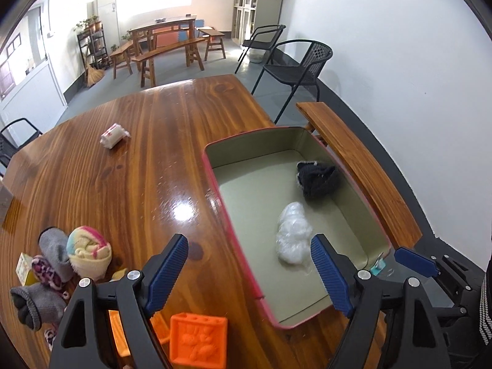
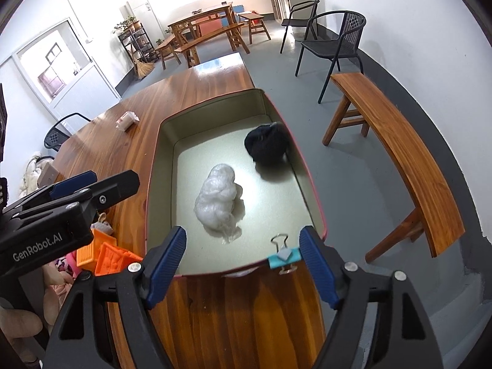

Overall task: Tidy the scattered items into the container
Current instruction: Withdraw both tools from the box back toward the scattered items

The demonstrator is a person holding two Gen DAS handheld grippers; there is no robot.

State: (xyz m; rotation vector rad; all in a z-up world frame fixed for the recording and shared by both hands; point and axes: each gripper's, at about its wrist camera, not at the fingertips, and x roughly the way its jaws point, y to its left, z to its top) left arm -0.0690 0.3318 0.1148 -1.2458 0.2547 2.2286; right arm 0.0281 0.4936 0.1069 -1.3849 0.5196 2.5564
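Gaping wide, the jaws of the left gripper (image 1: 249,272) hold nothing; they hang above the bench (image 1: 138,160), straddling the near left rim of the container (image 1: 221,193). The right gripper (image 2: 241,266) also has its jaws spread wide and empty, poised over the container's near end, its right finger just beside a blue binder clip (image 2: 283,256) clamped on the rim. Both grippers point forward and down at the container.

Inside the container lie two things: one crumpled clear plastic bag (image 1: 292,233) near the middle and one black knitted item (image 1: 318,178) at the far right corner.

On the bench left of the container sit two grey socks (image 1: 46,273), one pastel striped sock ball (image 1: 89,252), one orange block (image 1: 198,336) and, farther off, one small white packet (image 1: 114,134).
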